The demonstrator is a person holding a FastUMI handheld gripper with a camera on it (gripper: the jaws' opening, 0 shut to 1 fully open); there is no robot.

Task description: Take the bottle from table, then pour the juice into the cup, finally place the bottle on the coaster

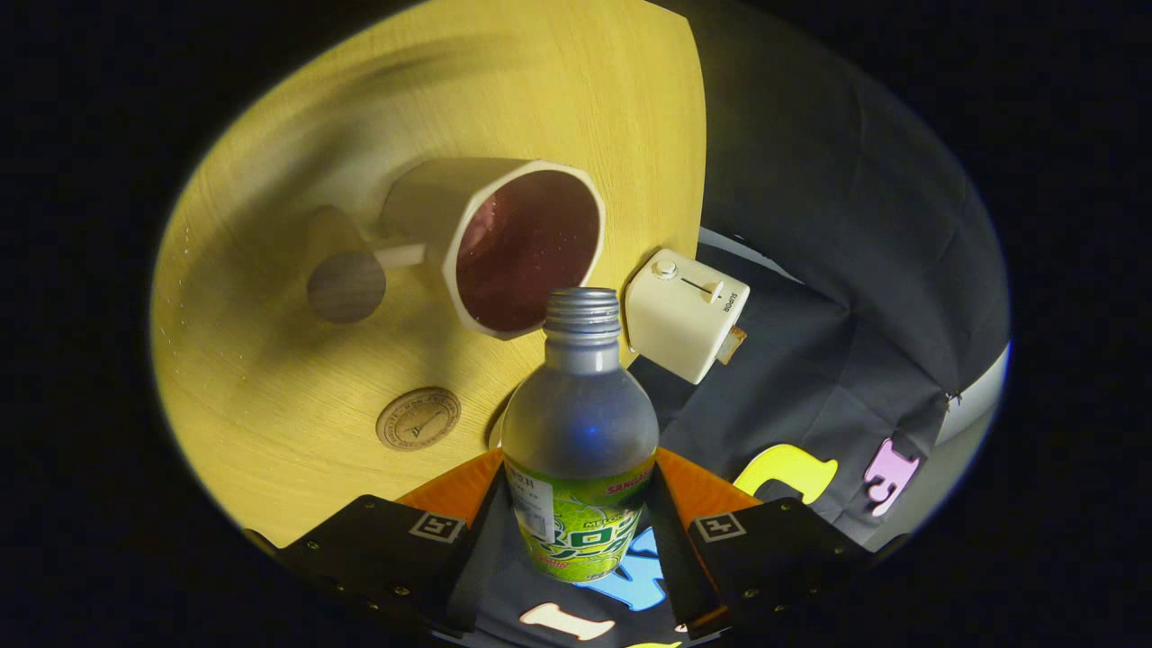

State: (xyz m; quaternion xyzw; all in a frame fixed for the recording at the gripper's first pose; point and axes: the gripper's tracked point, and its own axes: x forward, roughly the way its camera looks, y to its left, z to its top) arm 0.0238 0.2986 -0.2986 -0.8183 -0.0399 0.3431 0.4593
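Bottle (580, 441): clamped between the two fingers, cap off, threaded mouth open and aimed at 12 o'clock toward the cup; labelled lower body sits between the pads, frosted shoulder and neck reach ahead of them.
Gripper (580, 517): closed partway onto the bottle, one finger pressing each side of the label band; no visible slack on either side.
Cup (526, 252): pale, faceted, with a dark inside; open rim just beyond the bottle mouth at 11 o'clock, seemingly not touching it. Appears tipped only because the whole view is rolled.
Handle (346, 286): round knob on the far side of the cup, at 9 o'clock from the rim.
Coaster (418, 418): small round disc on the yellow table (270, 378), at 9 o'clock from the bottle shoulder, well apart from the cup.
Toaster (686, 315): cream box at the table edge, at 2 o'clock from the bottle neck, near the cup rim.
Step in hand: judged to be the pour, bottle already leaning toward the cup.
Doing it well: bring the mouth over the middle of the rim before tilting further; tilt slowly so the stream lands inside; hold the squeeze steady, since a smooth bottle can slip; steer clear of the toaster.
Risk: liquid level hidden by the frosted wall, so sudden gush possible.
Next: coaster free and ready for the set-down.
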